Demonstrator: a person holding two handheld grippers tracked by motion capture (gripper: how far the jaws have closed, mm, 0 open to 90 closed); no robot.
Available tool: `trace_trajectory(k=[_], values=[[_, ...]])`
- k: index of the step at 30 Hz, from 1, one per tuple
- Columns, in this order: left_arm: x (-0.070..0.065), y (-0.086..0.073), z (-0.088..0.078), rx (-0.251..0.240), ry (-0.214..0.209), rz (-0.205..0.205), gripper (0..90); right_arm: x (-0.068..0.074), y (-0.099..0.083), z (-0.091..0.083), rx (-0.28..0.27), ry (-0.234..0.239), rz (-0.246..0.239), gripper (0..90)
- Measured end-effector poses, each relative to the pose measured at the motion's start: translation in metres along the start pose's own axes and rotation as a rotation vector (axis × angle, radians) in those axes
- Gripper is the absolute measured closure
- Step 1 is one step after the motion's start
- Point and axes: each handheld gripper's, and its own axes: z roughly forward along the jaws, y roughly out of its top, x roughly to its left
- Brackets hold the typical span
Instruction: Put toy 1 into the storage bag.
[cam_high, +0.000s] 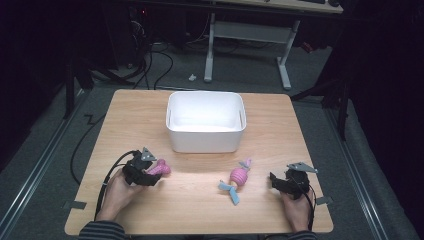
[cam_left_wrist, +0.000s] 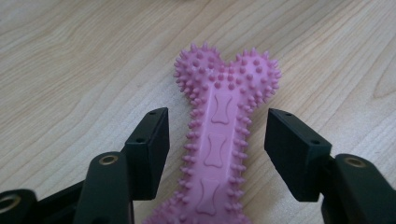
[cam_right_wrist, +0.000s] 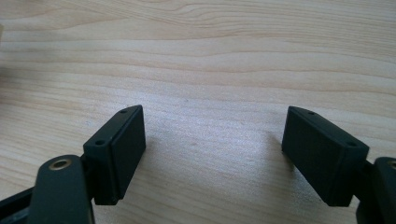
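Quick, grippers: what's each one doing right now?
Left gripper: open, jaws astride the pink spiky bone toy, pads not touching it.
Right gripper: open, nothing between its jaws, over bare table.

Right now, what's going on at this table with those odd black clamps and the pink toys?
A person sits at a wooden table, holding a two-jaw gripper in each hand. The left gripper has its jaws either side of a spiky pink bone toy lying flat on the wood; small gaps show, so it is not yet gripped. The right gripper is open over bare wood. A second pink toy with blue ends lies between the hands, and a white bin stands farther back.
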Motion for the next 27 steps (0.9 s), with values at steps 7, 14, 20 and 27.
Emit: trace_trajectory(k=[7,14,20,27], values=[[0.0005,-0.0004,0.0052,0.015,-0.019,-0.002,45.9,-0.0001,0.0000,0.0000,0.000,0.000,-0.001,21.8],[0.0030,-0.0009,0.0084,0.027,-0.026,-0.007,52.1,-0.0001,0.0000,0.0000,0.000,0.000,0.000,21.7],[0.0054,-0.0016,0.0074,0.021,-0.035,-0.002,56.0,0.0000,0.0000,0.0000,0.000,0.000,0.000,21.8],[0.0027,-0.0032,0.0052,0.002,-0.025,0.013,58.9,0.0000,0.0000,0.0000,0.000,0.000,-0.001,21.8]])
